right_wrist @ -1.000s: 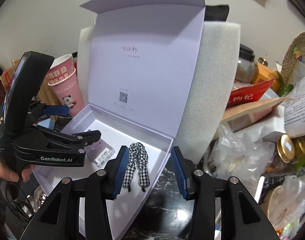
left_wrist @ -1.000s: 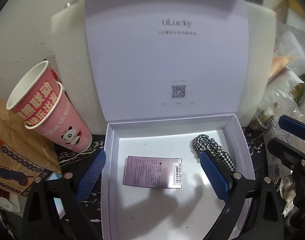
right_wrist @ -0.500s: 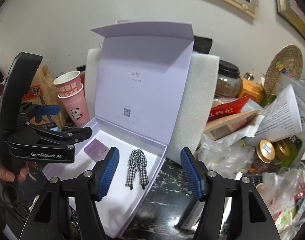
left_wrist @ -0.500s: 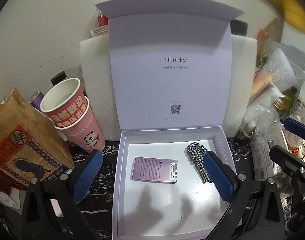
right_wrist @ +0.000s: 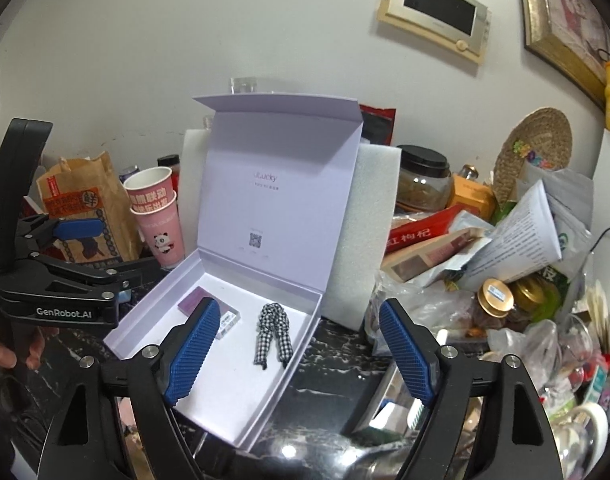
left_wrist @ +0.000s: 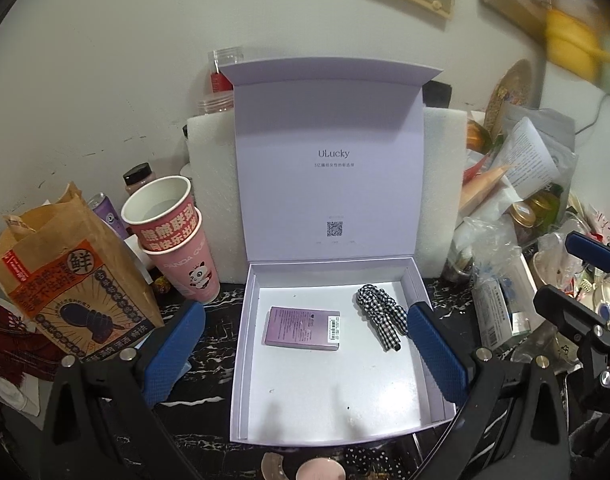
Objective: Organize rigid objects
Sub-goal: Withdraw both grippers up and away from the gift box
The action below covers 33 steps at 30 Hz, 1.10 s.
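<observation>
Inside lavender gift box (left_wrist: 241,360) — near half bare; purple card box (left_wrist: 303,328) lengthwise across; left gripper (left_wrist: 305,354) released, right gripper (right_wrist: 301,354) opening, empty.

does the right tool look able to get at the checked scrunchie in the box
Probably yes: the checked scrunchie lies uncovered in the open box, straight ahead of the right tool, whose empty jaws are opening.

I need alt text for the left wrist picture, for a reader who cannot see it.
An open pale purple box sits on a dark marble table, its lid standing upright; inside lie a small purple packet and, apart from it, a checked hair tie. The left gripper is open and empty above the box. Stacked pink paper cups and a brown paper bag stand to the left.
</observation>
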Available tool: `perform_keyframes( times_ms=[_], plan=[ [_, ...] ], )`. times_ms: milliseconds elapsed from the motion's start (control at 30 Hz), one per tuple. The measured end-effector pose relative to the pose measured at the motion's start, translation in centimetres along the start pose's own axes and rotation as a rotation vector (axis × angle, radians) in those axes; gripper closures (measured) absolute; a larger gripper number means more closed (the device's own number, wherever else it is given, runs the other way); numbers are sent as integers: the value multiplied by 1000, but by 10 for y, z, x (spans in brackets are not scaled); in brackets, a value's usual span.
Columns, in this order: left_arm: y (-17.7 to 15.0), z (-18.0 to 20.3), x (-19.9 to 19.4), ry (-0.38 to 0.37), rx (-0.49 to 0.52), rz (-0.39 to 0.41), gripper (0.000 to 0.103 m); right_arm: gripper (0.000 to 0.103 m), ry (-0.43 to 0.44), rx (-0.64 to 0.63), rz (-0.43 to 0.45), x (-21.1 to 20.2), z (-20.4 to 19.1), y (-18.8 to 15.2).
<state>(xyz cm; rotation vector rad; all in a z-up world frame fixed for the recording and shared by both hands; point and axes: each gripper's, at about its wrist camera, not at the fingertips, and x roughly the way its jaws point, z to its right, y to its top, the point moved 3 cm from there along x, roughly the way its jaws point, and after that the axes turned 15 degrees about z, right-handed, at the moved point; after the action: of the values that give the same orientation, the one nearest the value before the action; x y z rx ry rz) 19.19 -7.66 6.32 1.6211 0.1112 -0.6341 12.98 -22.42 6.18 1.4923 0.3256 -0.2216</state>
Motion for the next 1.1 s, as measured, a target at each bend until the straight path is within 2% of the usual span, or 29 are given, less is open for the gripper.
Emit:
perform_keyframes(
  times_ms=[300, 567, 700, 800, 1100],
  plan=[
    [1, 6, -44, -13, 3, 49, 0, 17, -7, -11, 34, -35, -8, 1],
    [-3, 2, -77, 2, -8, 94, 0, 7, -18, -7, 80, -70, -12, 2],
    [-9, 1, -92, 15, 9, 104, 0, 6, -19, -4, 95, -82, -14, 2],
    [-14, 0, -101, 20, 14, 102, 0, 2, -29, -16, 102, -90, -17, 1],
    [-38, -5, -125, 38, 0, 77, 0, 2, 6, 6, 89, -103, -28, -13]
  ],
)
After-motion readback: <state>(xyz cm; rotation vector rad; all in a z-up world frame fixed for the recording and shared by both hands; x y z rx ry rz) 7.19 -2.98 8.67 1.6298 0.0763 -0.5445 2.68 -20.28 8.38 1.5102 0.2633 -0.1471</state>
